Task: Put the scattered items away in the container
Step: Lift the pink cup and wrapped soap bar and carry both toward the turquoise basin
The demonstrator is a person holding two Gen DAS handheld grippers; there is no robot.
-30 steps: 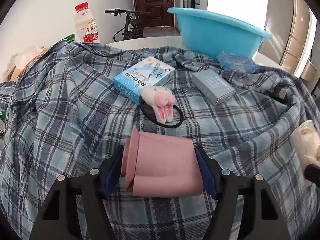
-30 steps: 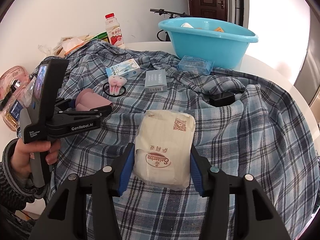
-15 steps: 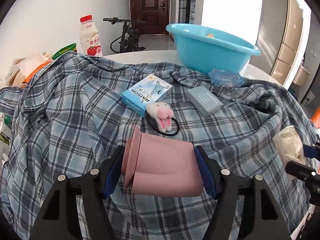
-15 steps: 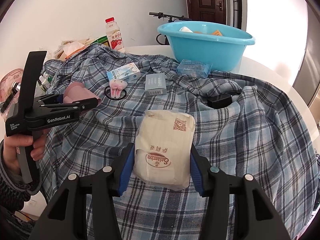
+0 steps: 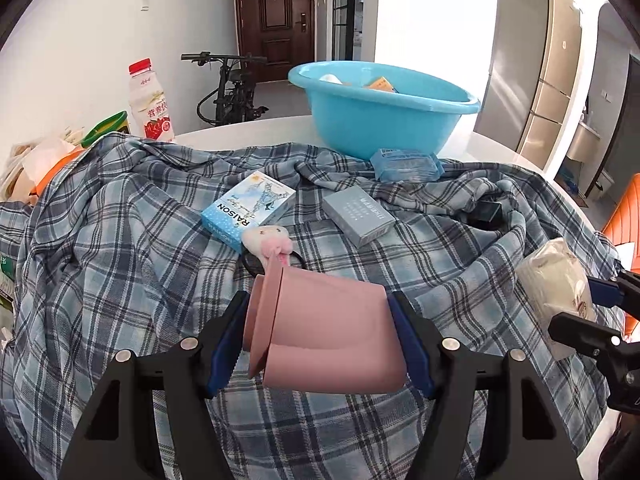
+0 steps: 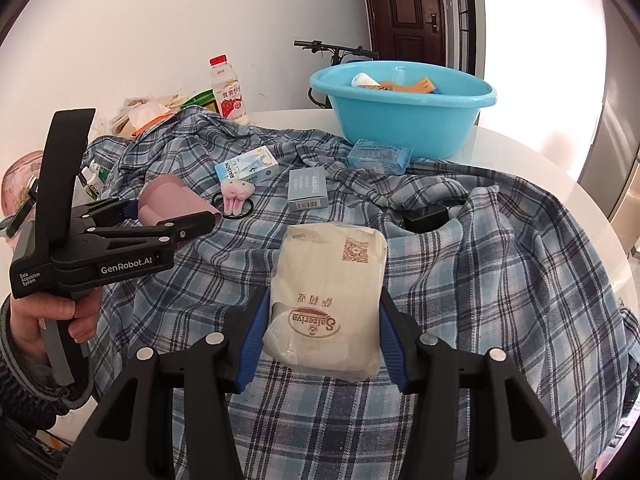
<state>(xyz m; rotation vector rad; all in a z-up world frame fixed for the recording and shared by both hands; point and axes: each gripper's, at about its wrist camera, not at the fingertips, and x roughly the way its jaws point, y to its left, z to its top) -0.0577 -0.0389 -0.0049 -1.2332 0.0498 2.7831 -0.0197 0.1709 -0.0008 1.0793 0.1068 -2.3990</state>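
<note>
Both claws are loaded up right now. The left claw (image 5: 320, 340) is clamped across the sides of a pink cup (image 5: 324, 340) lying sideways, rim to the left. Gripping it across the body like that makes sense, since the pads get two broad walls to press on instead of a thin rim. The right claw (image 6: 320, 332) is squeezed onto a wrapped bread packet (image 6: 326, 300), pads on its two long edges, so the soft bag bulges a little but shouldn't slip.

Both loads hang above the plaid shirt (image 6: 500, 280) spread over the white worktop (image 6: 540, 152) — not resting on it, as far as I can tell.

The blue basin (image 5: 380, 120) sits at the far edge and already has a few bits inside. Still scattered on the cloth: the RAISON box (image 5: 248, 208), a grey box (image 5: 358, 216), a plush hair tie (image 5: 268, 242), a blue tissue pack (image 5: 406, 164) touching the basin's base, and a small black thing (image 6: 426, 218) half sunk in a fold.

My guess — both carry to the basin next, and the cup needs to clear that rim.
</note>
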